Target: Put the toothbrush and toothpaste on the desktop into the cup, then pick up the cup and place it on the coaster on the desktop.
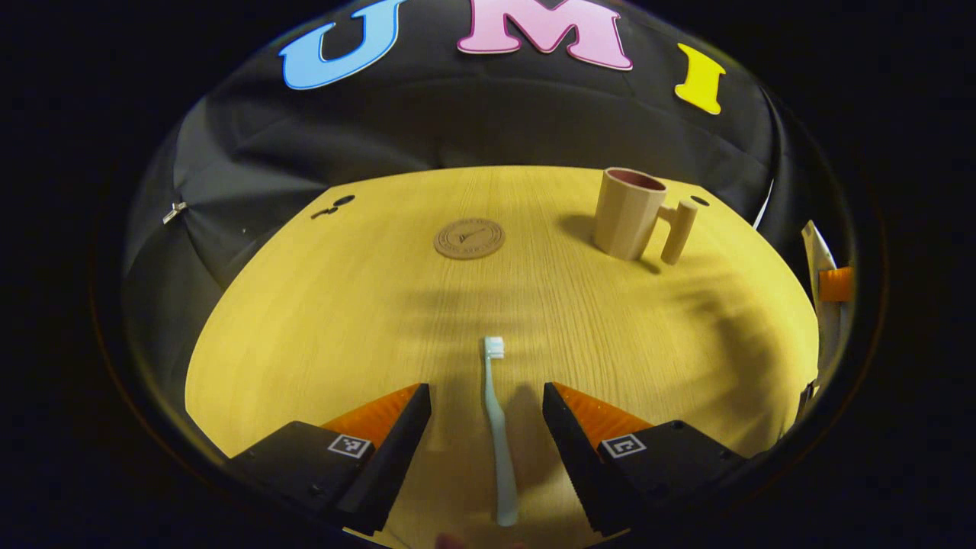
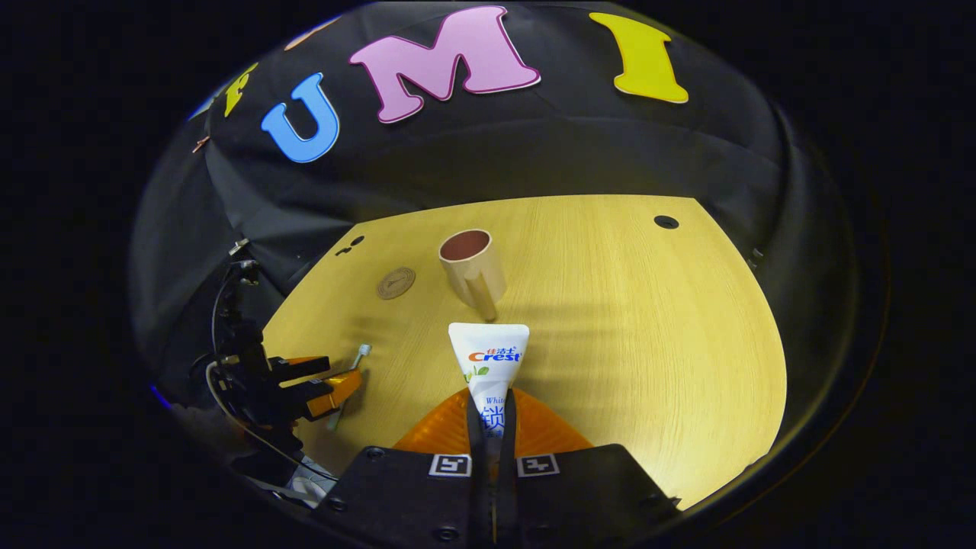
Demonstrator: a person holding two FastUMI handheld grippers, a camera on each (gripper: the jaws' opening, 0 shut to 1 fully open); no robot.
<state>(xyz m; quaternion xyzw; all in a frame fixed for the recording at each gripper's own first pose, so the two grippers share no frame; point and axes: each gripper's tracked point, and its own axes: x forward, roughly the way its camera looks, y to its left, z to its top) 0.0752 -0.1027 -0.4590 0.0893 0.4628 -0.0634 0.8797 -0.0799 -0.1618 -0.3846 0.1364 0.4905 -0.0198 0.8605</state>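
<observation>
A pale blue toothbrush (image 1: 496,427) lies flat on the wooden desktop (image 1: 366,305), bristles pointing away, between the spread fingers of my left gripper (image 1: 486,396), which is open and astride it without touching. A tan cup (image 1: 629,213) with a stick handle stands upright at the back right, and a round brown coaster (image 1: 470,239) lies to its left. In the right gripper view my right gripper (image 2: 489,415) is shut on a white toothpaste tube (image 2: 489,358), held above the desk just short of the cup (image 2: 471,267). The left gripper (image 2: 324,385) hovers over the toothbrush (image 2: 357,358) at the left.
Cable holes sit near the desk's back corners (image 2: 666,222) (image 1: 344,200). The coaster (image 2: 396,282) lies left of the cup. Black cloth hangs behind and to both sides of the desk. The right half of the desktop (image 2: 671,343) is bare wood.
</observation>
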